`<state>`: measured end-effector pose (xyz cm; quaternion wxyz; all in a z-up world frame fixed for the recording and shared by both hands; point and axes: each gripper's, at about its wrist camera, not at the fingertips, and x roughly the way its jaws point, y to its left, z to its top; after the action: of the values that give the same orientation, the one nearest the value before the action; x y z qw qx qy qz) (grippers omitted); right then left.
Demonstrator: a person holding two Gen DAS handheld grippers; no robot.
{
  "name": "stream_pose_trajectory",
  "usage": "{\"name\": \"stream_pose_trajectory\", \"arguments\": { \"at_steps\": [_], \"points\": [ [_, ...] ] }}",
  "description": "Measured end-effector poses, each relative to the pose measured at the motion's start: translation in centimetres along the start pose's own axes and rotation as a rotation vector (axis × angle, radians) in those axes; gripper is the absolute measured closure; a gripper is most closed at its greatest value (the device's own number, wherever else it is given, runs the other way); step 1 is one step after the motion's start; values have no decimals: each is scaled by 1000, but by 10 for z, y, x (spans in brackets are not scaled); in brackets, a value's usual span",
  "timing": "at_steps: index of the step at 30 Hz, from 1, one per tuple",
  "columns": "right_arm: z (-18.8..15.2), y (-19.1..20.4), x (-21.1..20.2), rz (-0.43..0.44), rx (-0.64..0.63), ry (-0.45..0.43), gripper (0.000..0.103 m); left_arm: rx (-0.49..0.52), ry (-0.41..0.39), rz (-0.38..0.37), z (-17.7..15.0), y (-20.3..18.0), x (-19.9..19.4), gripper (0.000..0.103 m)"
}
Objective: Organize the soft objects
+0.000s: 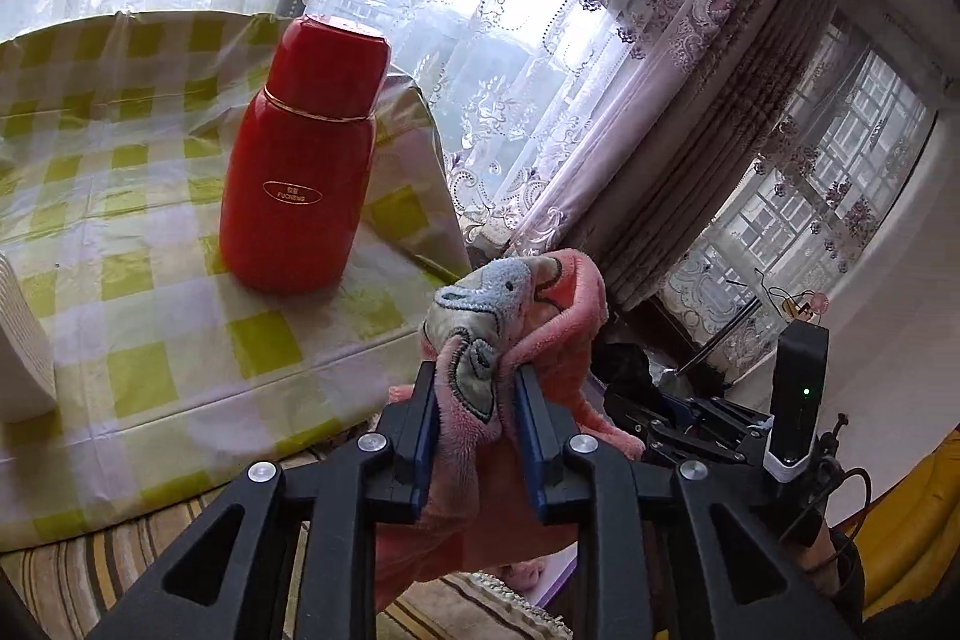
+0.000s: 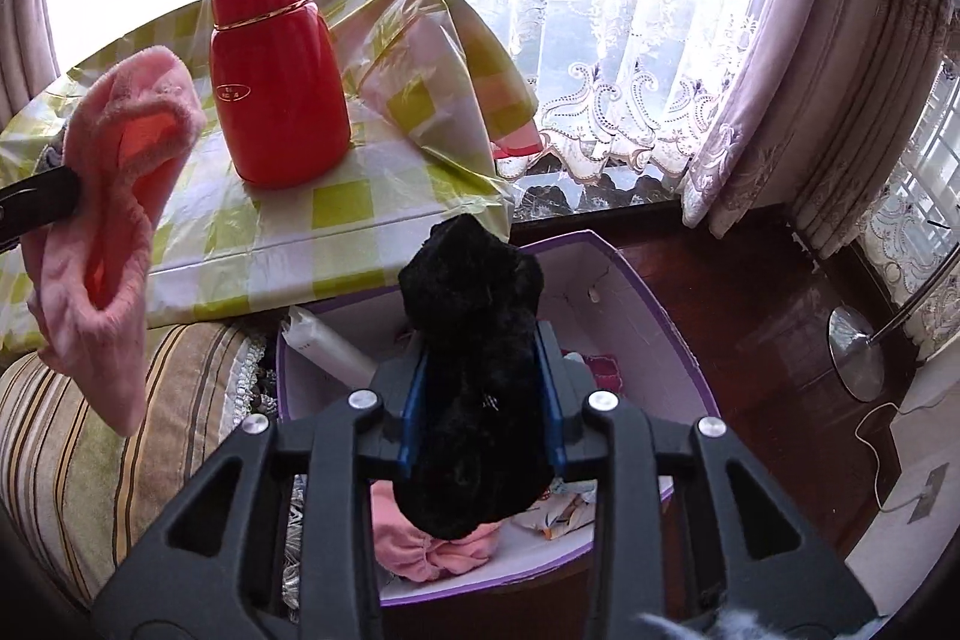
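My left gripper [image 1: 474, 388] is shut on a pink fleece sock with a blue-grey embroidered patch [image 1: 480, 334], held in the air off the table's right edge. The same sock [image 2: 114, 244] hangs at the left of the right wrist view. My right gripper [image 2: 483, 388] is shut on a black fuzzy sock [image 2: 474, 352], held above an open white box with a purple rim [image 2: 648, 316]. The box holds a pink soft item [image 2: 420, 544], a white tube [image 2: 324, 346] and printed cloth.
A red thermos [image 1: 300, 160] stands on the table with the yellow-green checked cloth [image 1: 120, 280]. A white ribbed object [image 1: 24, 340] is at the table's left. A striped cushion [image 2: 78, 460] lies left of the box. Curtains, a window and a lamp base [image 2: 864, 352] are behind.
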<state>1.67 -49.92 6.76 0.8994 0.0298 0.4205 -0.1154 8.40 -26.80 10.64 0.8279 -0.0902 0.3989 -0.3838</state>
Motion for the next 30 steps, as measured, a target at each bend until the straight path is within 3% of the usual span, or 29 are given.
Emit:
{"name": "stream_pose_trajectory", "arguments": {
  "at_steps": [1, 2, 3, 4, 8, 11, 14, 16, 20, 30],
  "points": [
    [-1, -4, -2, -10, 8, 0, 47, -3, 23, -6, -2, -4, 10, 55],
    [-3, -8, -5, -21, 14, -4, 42, -13, 47, -10, -4, -7, 21, 39],
    [-3, -11, -7, -33, 18, -9, 35, -24, 69, -5, -7, -9, 29, 32],
    [-4, -13, -9, -44, 21, -13, 30, -29, 88, 8, -11, -11, 35, 31],
    [-11, -21, -12, -65, 28, -3, 27, -34, 156, 75, -34, -19, 48, 29],
    [-17, -24, -10, -69, 34, 17, 27, -55, 201, 96, -59, -24, 51, 17],
    [-23, -28, -7, -69, 45, 35, 27, -33, 238, 179, -79, -27, 58, 16],
    [-27, -30, -7, -68, 48, 41, 27, -41, 276, 203, -87, -22, 62, 9],
    [-31, -30, -4, -70, 51, 52, 27, -34, 263, 218, -88, -21, 57, 0],
    [-33, -33, -3, -73, 57, 58, 27, -5, 261, 153, -86, -30, 61, 0]
  ]
}}
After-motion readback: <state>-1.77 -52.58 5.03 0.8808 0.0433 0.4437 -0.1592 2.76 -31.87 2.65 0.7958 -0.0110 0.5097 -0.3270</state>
